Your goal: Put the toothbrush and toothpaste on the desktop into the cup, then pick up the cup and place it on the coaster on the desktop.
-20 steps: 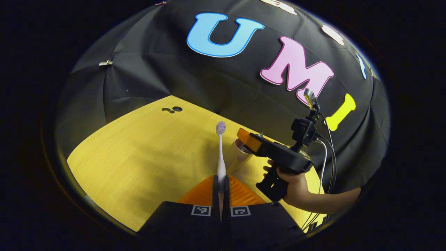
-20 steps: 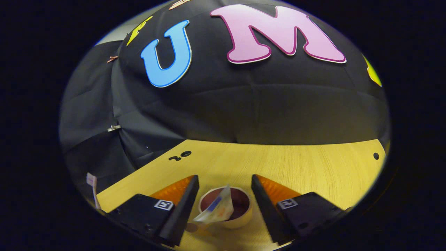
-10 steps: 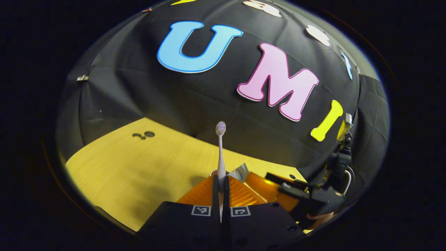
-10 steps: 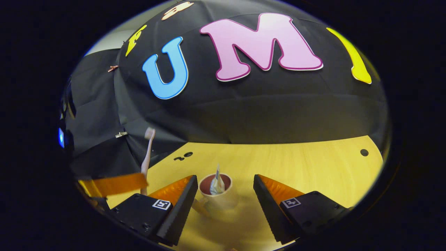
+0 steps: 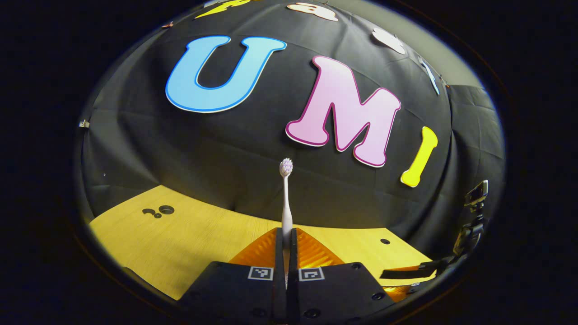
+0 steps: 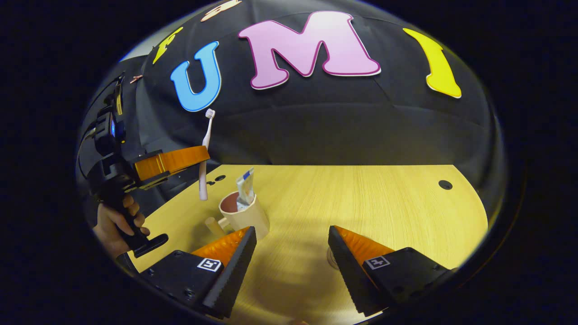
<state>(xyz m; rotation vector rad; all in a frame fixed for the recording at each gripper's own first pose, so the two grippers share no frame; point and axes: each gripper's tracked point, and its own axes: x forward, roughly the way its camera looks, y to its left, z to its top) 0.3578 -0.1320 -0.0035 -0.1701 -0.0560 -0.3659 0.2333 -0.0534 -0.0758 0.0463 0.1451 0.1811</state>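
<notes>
Left tool (image 5: 286,243) clamps the brush (image 5: 285,198) upright, hanging left of centre just above the cup (image 6: 243,215); lower it handle-first beside the paste (image 6: 245,186). Your right tool (image 6: 291,257) gapes, empty.

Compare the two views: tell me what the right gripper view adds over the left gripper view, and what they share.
Right gripper view alone: the cup with the toothpaste standing in it, the hand on the left claw, and the open right claw.
Left gripper view alone: the closed fingers seen close up.
Both: the toothbrush upright, pinched at its handle, and the yellow desktop.
</notes>
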